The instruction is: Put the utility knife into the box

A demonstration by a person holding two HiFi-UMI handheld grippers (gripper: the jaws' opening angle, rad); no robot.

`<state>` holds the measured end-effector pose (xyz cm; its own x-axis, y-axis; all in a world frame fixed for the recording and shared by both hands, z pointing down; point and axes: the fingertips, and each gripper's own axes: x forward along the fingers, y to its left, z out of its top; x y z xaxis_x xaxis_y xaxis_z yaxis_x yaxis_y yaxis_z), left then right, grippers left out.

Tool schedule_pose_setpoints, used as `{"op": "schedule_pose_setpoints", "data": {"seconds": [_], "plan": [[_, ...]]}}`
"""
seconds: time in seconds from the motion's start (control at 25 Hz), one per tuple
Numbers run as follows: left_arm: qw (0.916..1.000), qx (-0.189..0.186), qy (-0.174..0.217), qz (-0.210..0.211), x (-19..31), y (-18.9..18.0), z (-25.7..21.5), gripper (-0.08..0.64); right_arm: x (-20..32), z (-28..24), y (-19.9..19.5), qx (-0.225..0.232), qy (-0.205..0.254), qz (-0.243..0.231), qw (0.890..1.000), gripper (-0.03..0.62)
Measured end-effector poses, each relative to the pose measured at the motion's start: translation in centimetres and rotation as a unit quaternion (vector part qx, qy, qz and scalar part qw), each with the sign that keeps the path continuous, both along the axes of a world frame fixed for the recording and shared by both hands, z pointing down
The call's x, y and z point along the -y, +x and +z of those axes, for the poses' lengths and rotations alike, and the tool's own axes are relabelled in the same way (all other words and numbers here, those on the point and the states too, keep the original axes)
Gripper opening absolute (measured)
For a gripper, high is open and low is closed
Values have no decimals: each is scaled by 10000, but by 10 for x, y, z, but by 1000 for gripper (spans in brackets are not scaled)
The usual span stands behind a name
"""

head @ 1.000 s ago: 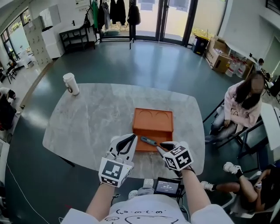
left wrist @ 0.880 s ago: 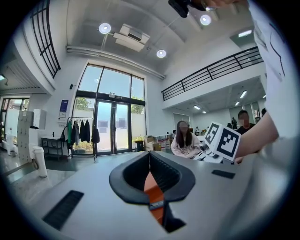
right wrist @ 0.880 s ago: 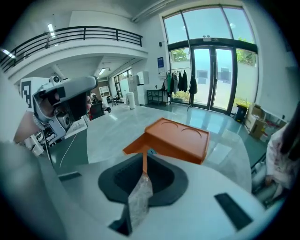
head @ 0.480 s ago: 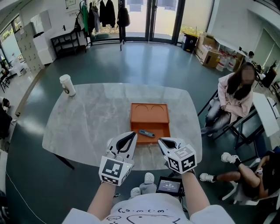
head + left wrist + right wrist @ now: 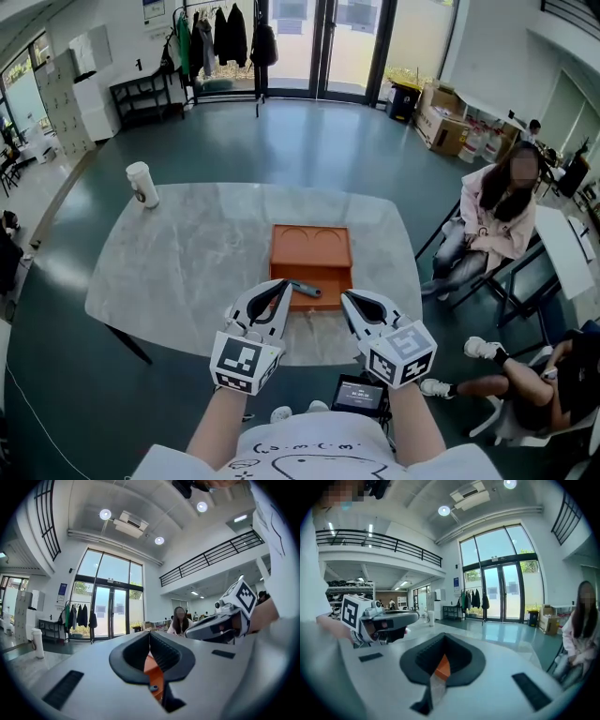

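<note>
Nearest the camera, the left gripper (image 5: 279, 289) and right gripper (image 5: 349, 300) hang side by side above the near edge of the tabletop (image 5: 187, 253). Both are clenched, jaws together with nothing between them, tips pointing toward the box. Just beyond the tips, the utility knife (image 5: 305, 288) lies inside the orange box (image 5: 311, 246), in its near part, angled across the floor and touched by neither gripper. Farther out, a white cup (image 5: 142, 185) stands upright near the tabletop's far left corner, well apart from the box, and a person (image 5: 492, 220) sits off the right side.
</note>
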<state>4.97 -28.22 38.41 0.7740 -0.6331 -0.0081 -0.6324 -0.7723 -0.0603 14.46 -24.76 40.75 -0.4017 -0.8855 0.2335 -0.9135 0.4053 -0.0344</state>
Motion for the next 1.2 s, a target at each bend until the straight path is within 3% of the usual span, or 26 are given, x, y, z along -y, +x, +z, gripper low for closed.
{"op": "schedule_pose_setpoints", "data": {"seconds": [0.44,1.2], "plan": [[9997,-103,164,-118,-7,17,-20,15,-10,-45,7,-3,694,-211,9974,8],[9996,-61,239,-131,-6,18,-22,15,-7,-45,5,-138,896,-186,9957,8]]}}
